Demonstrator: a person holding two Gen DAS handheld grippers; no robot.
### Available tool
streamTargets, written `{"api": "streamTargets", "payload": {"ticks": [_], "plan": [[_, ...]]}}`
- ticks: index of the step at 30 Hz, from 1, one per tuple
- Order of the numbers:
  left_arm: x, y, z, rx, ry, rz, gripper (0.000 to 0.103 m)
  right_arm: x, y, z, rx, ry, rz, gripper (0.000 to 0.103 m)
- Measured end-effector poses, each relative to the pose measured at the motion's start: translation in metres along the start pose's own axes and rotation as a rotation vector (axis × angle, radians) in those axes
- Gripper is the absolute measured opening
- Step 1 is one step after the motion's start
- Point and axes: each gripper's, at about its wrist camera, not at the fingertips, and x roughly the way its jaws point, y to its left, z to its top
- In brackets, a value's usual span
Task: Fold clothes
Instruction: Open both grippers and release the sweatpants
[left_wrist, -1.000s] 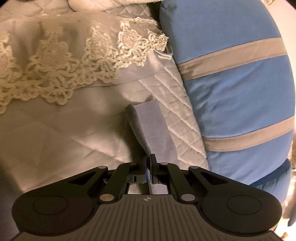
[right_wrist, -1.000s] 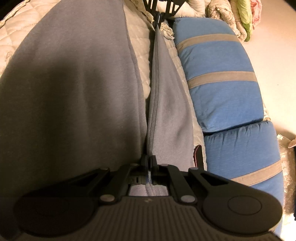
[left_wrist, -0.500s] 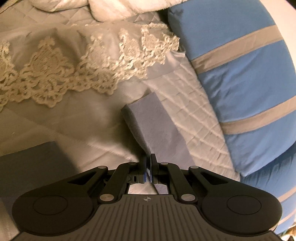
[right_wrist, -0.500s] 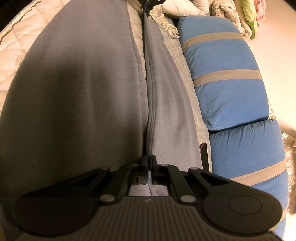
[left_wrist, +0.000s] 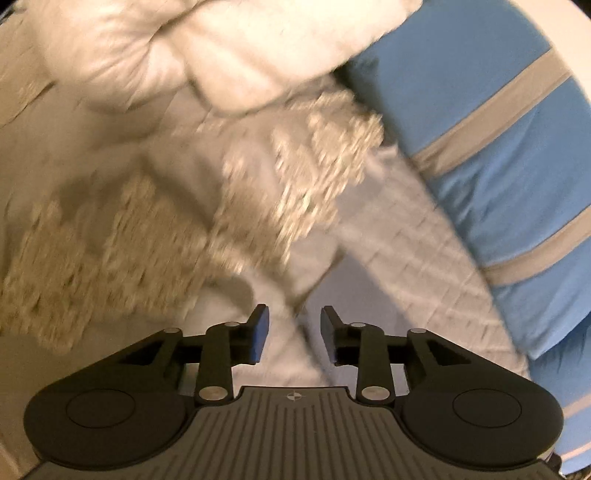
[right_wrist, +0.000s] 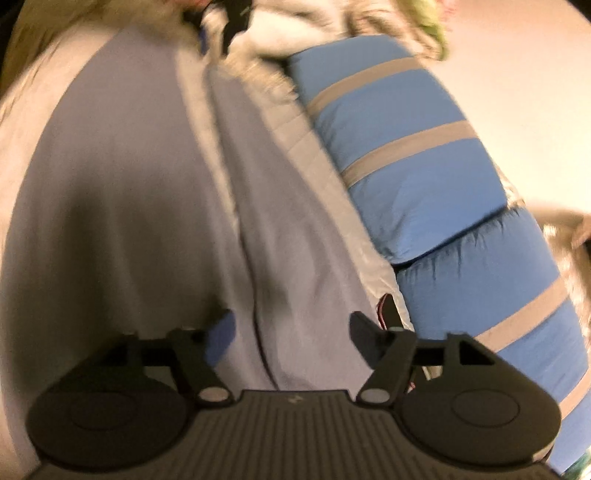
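A grey garment (right_wrist: 110, 192) lies spread over the quilted bedspread (right_wrist: 325, 177), with a long folded-over strip (right_wrist: 280, 229) running up its right side. My right gripper (right_wrist: 291, 332) hangs just above the near end of that strip. Its jaws are opening, stand wide apart, and the pads touch no cloth. In the left wrist view my left gripper (left_wrist: 294, 332) is also opening, with only pale fabric lying below the gap and nothing pinched. The left gripper (right_wrist: 231, 22) shows as a dark blur at the strip's far end in the right wrist view.
Blue cushions with beige stripes (right_wrist: 406, 158) (left_wrist: 498, 147) line the bed's right side. A lace-edged cover (left_wrist: 295, 184) and a white pillow (left_wrist: 221, 48) lie beyond the left gripper. Pale floor (right_wrist: 517, 92) shows past the cushions. Both views are motion-blurred.
Both grippers were shut on the grey strip and have let it go. The strip now lies flat on the bed. Both hands have lifted and rolled, and the left view has swung toward the pillow.
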Motion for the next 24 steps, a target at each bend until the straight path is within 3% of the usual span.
{"api": "streamTargets", "payload": {"ticks": [7, 16, 18, 19, 24], "plan": [[0.029, -0.022, 0.016, 0.199, -0.076, -0.091, 0.037, 0.004, -0.011, 0.000, 0.086, 0.005, -0.037, 0.090], [0.071, -0.033, 0.021, 0.216, -0.033, -0.159, 0.037, 0.015, -0.011, -0.009, 0.081, 0.062, -0.051, 0.090], [0.073, -0.039, 0.018, 0.253, -0.040, -0.137, 0.029, 0.016, -0.012, -0.010, 0.080, 0.071, -0.049, 0.090], [0.077, -0.042, 0.018, 0.276, -0.040, -0.122, 0.003, 0.018, -0.012, -0.011, 0.081, 0.078, -0.049, 0.090], [0.073, -0.048, 0.017, 0.328, -0.101, -0.036, 0.002, 0.022, -0.011, -0.012, 0.082, 0.093, -0.041, 0.090]]}}
